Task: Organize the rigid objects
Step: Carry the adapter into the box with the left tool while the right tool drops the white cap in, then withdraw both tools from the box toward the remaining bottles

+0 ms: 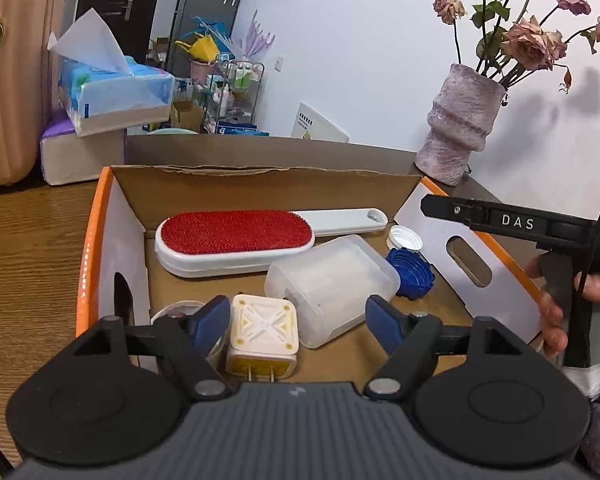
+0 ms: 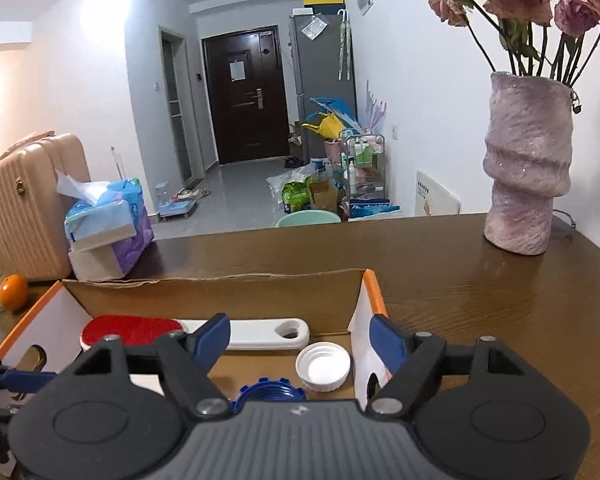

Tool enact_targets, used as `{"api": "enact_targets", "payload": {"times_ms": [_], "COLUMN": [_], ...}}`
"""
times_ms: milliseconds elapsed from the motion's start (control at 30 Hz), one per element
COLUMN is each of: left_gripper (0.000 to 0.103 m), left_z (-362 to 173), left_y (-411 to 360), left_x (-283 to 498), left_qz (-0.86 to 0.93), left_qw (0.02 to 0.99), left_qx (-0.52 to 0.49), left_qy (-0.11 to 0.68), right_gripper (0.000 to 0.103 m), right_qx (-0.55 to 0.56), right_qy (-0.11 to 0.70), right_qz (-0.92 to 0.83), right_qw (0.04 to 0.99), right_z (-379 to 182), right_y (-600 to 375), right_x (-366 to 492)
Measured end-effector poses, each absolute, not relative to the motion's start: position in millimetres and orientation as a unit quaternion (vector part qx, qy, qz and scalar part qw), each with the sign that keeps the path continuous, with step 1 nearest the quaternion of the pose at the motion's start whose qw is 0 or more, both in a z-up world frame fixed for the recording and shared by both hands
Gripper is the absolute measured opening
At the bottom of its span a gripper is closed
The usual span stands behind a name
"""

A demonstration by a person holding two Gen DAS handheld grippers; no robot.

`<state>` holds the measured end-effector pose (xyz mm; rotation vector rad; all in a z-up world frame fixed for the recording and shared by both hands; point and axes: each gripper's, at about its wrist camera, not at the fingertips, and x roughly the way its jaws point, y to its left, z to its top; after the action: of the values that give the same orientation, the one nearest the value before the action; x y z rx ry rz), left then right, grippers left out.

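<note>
We are holding the left gripper released, its blue fingers spread wide with nothing between them, hovering over the near end of the cardboard box. Just ahead of it and slightly toward its left finger, a cream plug adapter is lying on the box floor, prongs pointing back at us. Beside that finger a small round container is showing only in part. Ahead and toward the right finger a translucent plastic tub is lying on its side, and beyond it the red lint brush is lying across the far end, its white handle running to the right. Off to the right of the tub a blue cap and a white cap are resting near the box's side wall.

We are also holding the right gripper released and empty, hanging over the box's right end; the white cap is sitting just ahead between its fingers, and the blue cap is peeking out just under its body.

Farther out on the wooden table we are seeing a tissue pack, a vase and an orange.

We are judging the task far along: six rigid items are already in the box, and no loose rigid item is showing on the table, though much of it is out of view.
</note>
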<state>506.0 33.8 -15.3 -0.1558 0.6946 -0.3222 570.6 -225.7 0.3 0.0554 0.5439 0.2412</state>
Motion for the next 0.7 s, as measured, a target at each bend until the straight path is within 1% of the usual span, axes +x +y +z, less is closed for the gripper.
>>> {"api": "enact_targets", "payload": {"times_ms": [300,400,467,533,700], "left_gripper": [0.077,0.08,0.081,0.085,0.086], "left_z": [-16.5,-13.5,-7.4,2.8,36.3], "left_y": [36.1,33.0,30.7,31.7,38.4], "left_x": [507.7,506.1,501.2,493.5,463.7], "left_qz": [-0.166,-0.164,-0.153,-0.139,-0.104], "left_qw": [0.922,0.924,0.93,0.936,0.946], "left_qx": [-0.084,-0.066,-0.054,-0.05,-0.036], "left_qy": [0.341,0.339,0.329,0.319,0.306], "right_gripper": [0.077,0.08,0.081,0.081,0.083], "right_qx": [0.034,0.031,0.029,0.027,0.009], "right_qy": [0.282,0.28,0.273,0.267,0.261], "right_qz": [0.128,0.133,0.133,0.128,0.141], "right_qw": [0.95,0.95,0.952,0.955,0.955], "right_z": [-1.1,0.1,2.2,6.5,33.8], "right_y": [-231.7,-230.3,-230.5,-229.9,-227.4], "right_x": [572.6,572.6,569.2,562.8,526.1]}}
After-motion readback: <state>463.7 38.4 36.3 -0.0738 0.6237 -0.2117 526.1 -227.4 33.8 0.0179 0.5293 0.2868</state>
